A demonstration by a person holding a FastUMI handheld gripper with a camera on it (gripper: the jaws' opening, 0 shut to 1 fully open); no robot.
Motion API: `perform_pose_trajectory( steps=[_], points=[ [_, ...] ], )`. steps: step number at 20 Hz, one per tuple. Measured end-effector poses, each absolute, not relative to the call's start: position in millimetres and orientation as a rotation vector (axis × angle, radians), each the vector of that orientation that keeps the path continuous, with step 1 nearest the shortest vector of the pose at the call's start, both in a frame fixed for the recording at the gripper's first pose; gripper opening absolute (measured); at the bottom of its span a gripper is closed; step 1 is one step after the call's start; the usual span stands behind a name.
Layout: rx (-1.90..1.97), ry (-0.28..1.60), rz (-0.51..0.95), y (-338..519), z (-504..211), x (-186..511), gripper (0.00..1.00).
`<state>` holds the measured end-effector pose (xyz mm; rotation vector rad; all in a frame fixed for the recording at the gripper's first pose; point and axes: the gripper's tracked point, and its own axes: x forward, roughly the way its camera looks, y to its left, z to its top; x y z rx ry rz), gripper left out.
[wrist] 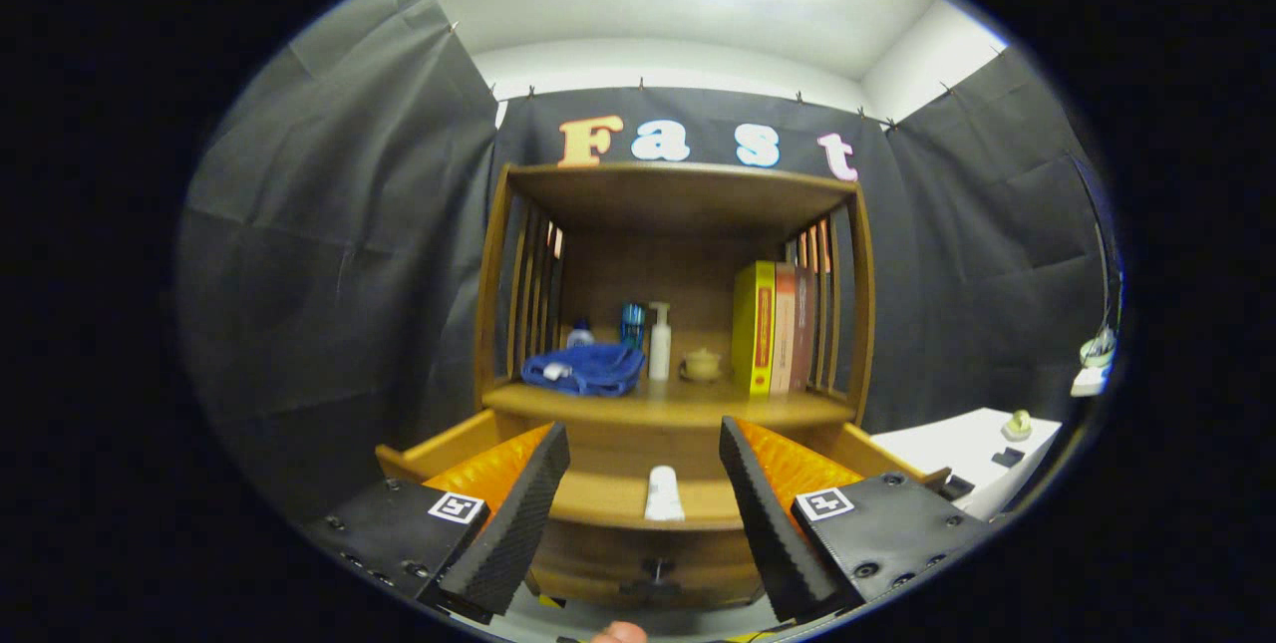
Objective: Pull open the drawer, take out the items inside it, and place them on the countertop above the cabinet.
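Observation:
The wooden drawer (608,498) of the cabinet stands pulled open below the countertop (668,406). A white tube (663,493) lies inside it, near the front wall. My gripper (643,483) is open, its two black ribbed fingers (518,523) spread wide on either side of the tube and above the drawer, touching nothing. A dark knob (655,575) sticks out of the drawer's front, below the fingers. On the countertop a blue cloth bag (585,369) lies at the left.
Also on the countertop stand a white pump bottle (659,341), a blue-capped bottle (632,323), a small round jar (702,364) and several upright books (773,327). Slatted wooden sides and a top board enclose that shelf. A white table (967,449) with small items stands to the right.

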<state>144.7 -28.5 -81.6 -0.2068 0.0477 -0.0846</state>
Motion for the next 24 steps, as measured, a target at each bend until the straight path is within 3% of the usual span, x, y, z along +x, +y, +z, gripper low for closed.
perform_pose_trajectory(
  steps=[5, 11, 17, 24],
  points=[
    [-0.114, 0.187, -0.176, -67, -51, 211, 0.98],
    [-0.073, 0.586, -0.379, -144, -124, 261, 0.97],
    [0.058, 0.978, -0.393, -145, -235, 255, 0.97],
    [0.143, 1.158, -0.331, -127, -318, 264, 0.96]
  ],
)
